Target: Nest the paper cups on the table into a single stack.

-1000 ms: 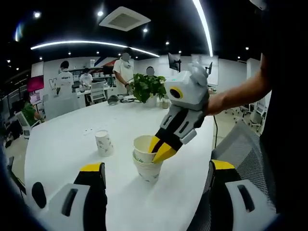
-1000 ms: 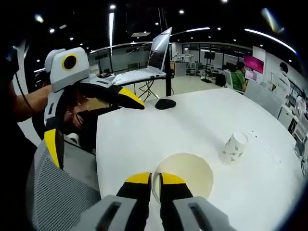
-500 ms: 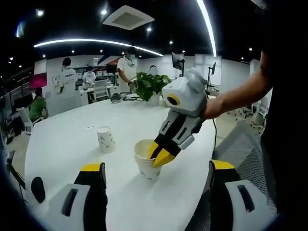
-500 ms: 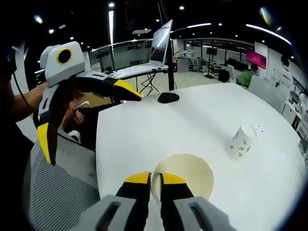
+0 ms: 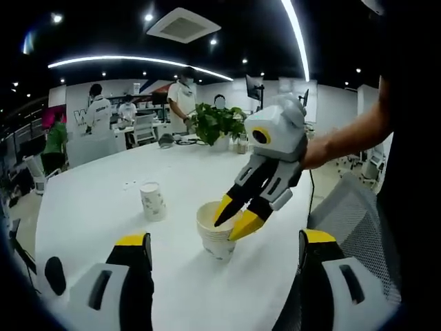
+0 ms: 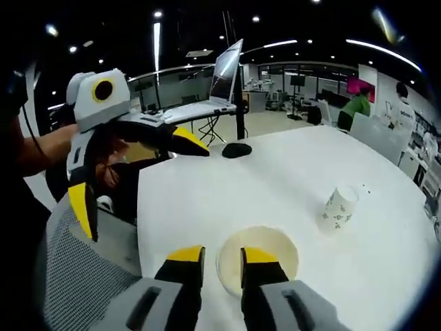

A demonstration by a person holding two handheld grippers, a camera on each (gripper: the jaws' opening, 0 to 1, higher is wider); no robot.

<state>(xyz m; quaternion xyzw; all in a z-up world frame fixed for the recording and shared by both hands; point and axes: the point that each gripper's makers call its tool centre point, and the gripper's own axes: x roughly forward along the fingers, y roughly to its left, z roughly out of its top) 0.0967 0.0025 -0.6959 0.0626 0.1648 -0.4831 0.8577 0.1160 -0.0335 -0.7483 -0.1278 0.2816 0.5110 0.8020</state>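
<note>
On the round white table (image 6: 289, 179), the right gripper (image 6: 220, 265) has its yellow-tipped jaws parted astride the near rim of the cream-coloured stack of paper cups (image 6: 258, 261). A single white paper cup with a leafy print (image 6: 337, 207) stands well apart from that stack, further across the table. The left gripper (image 6: 138, 172), grey with yellow tips, hangs with jaws spread wide beyond the table's edge, near an open silver laptop (image 6: 210, 93) and a black mouse (image 6: 236, 149).

Matt paper cups (image 5: 219, 233); smooth white table (image 6: 275, 179) — perhaps laminate.
</note>
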